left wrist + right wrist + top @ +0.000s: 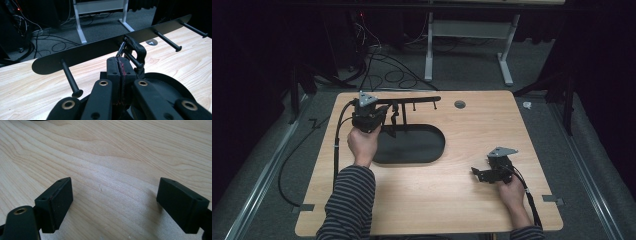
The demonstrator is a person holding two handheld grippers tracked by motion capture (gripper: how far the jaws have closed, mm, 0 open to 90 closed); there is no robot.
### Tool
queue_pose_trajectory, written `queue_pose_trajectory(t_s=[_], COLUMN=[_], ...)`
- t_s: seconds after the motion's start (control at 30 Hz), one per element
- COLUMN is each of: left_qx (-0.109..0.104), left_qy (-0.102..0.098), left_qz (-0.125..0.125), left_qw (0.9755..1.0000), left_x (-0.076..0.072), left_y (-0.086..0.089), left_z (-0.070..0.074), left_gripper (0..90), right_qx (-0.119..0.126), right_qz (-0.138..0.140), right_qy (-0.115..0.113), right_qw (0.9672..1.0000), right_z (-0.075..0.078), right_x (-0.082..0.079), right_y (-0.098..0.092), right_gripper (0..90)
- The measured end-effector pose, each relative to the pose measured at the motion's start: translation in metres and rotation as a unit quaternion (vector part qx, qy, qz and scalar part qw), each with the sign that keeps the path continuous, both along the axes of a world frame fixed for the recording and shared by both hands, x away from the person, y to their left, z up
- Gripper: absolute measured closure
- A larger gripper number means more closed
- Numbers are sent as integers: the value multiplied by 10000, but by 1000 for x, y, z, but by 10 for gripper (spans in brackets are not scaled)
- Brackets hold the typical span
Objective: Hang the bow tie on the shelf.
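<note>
Carefully, the left gripper [119,65], clamped on a black clip [136,50], should slide it along the peg [132,60] ahead.

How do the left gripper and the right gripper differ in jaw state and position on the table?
The left gripper has its jaws shut, pinching something thin at the black peg rack; the right gripper has its jaws wide apart with nothing between them. The left one is raised beside the rack near the table's far edge; the right sits low over bare wood nearer the person. Both have black jaws.
</note>
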State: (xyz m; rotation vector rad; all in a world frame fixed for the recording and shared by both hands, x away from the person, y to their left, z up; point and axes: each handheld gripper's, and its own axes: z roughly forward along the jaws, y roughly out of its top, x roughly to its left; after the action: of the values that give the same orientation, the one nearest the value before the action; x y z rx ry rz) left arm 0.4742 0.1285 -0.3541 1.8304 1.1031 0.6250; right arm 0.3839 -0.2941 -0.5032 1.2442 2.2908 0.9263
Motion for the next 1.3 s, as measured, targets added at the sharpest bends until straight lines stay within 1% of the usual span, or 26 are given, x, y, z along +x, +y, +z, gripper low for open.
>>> queue_pose_trajectory(t_s=[0.2, 0.37, 0.47, 0.5, 0.53, 0.63, 0.77, 0.97, 1.03, 1.3], left_qx=[76, 100, 184, 268, 304, 211, 109, 180, 174, 35], left_qy=[-44, 4, 26, 0, 1, 16, 23, 78, 70, 138], left_qz=[-13, -64, -61, -54, -68, -117, -164, -317, -339, -295], left_qw=[10000, 9999, 9998, 9996, 9995, 9997, 9998, 9993, 9992, 9995], left_x=[0, -1, -1, -1, -2, -2, -5, -13, -15, -23], left_y=[-1, -2, -3, -4, -4, -3, -1, -2, -2, 8], left_z=[-2, -1, -3, -3, -3, -2, 0, 1, 1, -2], left_gripper=[879, 868, 849, 845, 844, 837, 797, 730, 715, 671], right_qx=[-14, -13, -8, -13, -6, -14, -12, -11, -10, -10], right_qz=[15, 13, 13, 12, 8, 20, 11, 8, 7, 9], right_qy=[-7, -1, -12, -1, -9, -18, -1, 4, 4, 4], right_qw=[10000, 10000, 10000, 10000, 10000, 10000, 10000, 10000, 10000, 10000], right_z=[0, 0, 0, 0, 0, 0, 0, 0, 0, 0], right_x=[0, 0, 0, 0, 0, 0, 0, 0, 0, 0], right_y=[0, 0, 0, 0, 0, 0, 0, 0, 0, 0], right_gripper=[144, 144, 144, 144, 144, 144, 144, 144, 144, 144])
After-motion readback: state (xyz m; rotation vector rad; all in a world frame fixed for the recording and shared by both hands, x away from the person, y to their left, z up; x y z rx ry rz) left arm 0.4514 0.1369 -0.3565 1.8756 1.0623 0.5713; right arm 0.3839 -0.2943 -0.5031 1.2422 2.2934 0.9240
